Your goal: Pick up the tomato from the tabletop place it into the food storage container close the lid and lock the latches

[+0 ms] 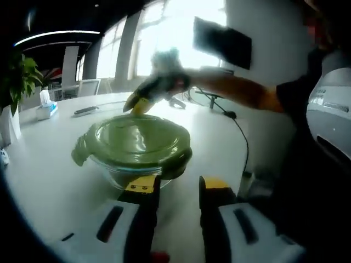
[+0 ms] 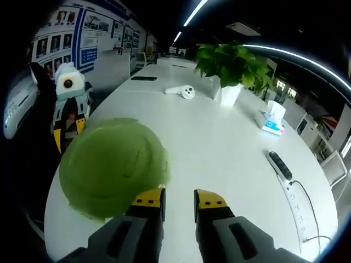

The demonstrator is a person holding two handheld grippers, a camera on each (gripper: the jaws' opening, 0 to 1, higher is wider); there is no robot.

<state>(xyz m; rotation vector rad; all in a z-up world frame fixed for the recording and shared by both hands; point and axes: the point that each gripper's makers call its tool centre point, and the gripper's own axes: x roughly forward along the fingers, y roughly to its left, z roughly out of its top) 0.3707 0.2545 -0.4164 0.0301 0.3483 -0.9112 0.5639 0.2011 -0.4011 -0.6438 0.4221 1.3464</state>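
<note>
A round glass food storage container [image 1: 123, 174] stands on the white table [image 1: 49, 181] with its green lid [image 1: 137, 137] on top. One lid latch [image 1: 80, 154] sticks out at the left and another latch [image 1: 179, 161] hangs at the front right. My left gripper [image 1: 179, 189] is just short of the container's near side, open with nothing between its jaws. The blurred right gripper [image 1: 159, 86] reaches in over the lid's far edge. In the right gripper view the green lid [image 2: 112, 164] lies left of my right gripper [image 2: 179, 201], which is open and empty. The left gripper [image 2: 68, 109] faces it across the lid. What lies inside is hidden.
A potted plant [image 2: 230, 66], a tissue box [image 2: 272, 121], a power strip [image 2: 281, 165] with its cable and a white controller [image 2: 184, 91] sit further along the table. A person's arm [image 1: 241, 90] stretches across the right of the left gripper view. The table edge [image 2: 52, 192] runs close behind the container.
</note>
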